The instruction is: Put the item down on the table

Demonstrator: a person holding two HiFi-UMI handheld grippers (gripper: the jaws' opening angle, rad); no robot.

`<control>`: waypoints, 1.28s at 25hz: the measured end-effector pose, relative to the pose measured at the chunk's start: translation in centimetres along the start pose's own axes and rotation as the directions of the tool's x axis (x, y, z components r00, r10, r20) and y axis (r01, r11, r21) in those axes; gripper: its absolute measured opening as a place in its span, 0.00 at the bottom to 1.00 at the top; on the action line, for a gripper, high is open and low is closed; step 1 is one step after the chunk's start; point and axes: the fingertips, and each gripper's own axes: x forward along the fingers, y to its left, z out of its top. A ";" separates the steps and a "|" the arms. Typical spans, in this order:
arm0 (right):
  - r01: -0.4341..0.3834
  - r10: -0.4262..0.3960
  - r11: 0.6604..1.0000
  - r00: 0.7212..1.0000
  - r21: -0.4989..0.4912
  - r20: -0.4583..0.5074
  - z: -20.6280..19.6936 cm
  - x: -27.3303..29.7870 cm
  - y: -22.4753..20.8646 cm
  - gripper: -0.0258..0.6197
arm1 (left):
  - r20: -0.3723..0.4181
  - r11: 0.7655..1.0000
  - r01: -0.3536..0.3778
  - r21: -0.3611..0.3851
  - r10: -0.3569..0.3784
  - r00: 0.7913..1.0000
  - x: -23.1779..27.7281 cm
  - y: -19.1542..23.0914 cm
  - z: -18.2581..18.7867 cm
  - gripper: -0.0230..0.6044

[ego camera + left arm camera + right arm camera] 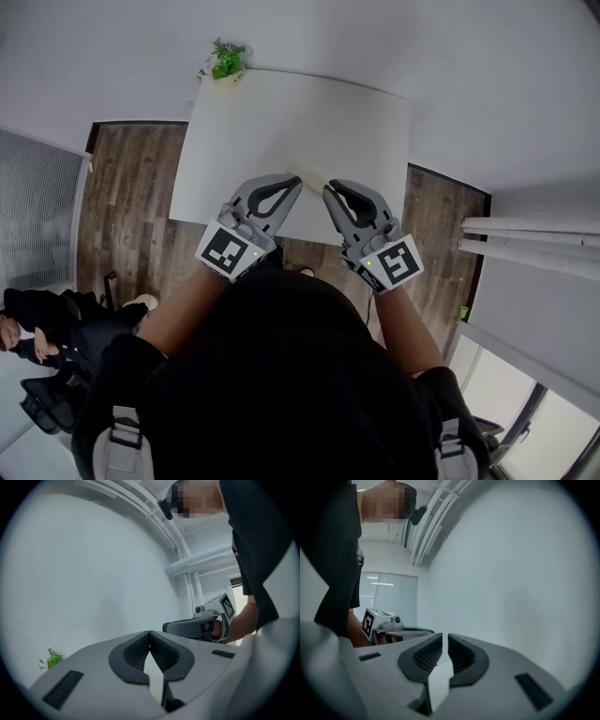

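Observation:
Over the near edge of the white table (300, 122) I hold both grippers tip to tip. A thin pale sheet (310, 175) spans the small gap between them, edge-on and hard to make out. My left gripper (298, 181) is shut, its tips meeting (149, 632), with the sheet (153, 674) wedged between the dark ribbed pads. My right gripper (326, 190) is closed to a narrow slit (445, 634), and the other end of the sheet (439, 681) sits between its pads. Each gripper view shows the other gripper close beside it.
A small green plant (225, 61) stands at the table's far left corner. Dark wooden floor (131, 197) lies on both sides of the table. White pipes (530, 239) run along the right wall. A person in dark clothes (37, 328) sits low at the left.

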 end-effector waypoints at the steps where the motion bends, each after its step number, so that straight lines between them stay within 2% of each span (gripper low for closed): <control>1: 0.000 0.000 1.000 1.000 -0.001 0.012 0.3 -0.3 0.3 0.10 | 0.005 1.000 -0.001 -0.002 0.001 1.000 -0.2 -0.3 0.2 0.03; 11: 0.027 -0.027 1.000 0.998 0.006 0.059 1.3 -1.3 2.1 0.06 | 0.036 1.000 -0.009 0.007 0.008 0.999 -2.0 -1.7 1.5 0.03; 19: 0.050 -0.050 0.999 0.998 -0.015 0.035 1.3 -1.7 3.1 0.04 | 0.045 1.000 -0.014 0.013 0.014 0.999 -3.5 -1.9 2.0 0.03; 32: 0.038 -0.038 0.999 0.999 -0.013 0.011 1.0 -1.9 3.7 0.04 | 0.047 1.000 -0.013 0.010 0.012 0.999 -3.8 -2.2 2.1 0.03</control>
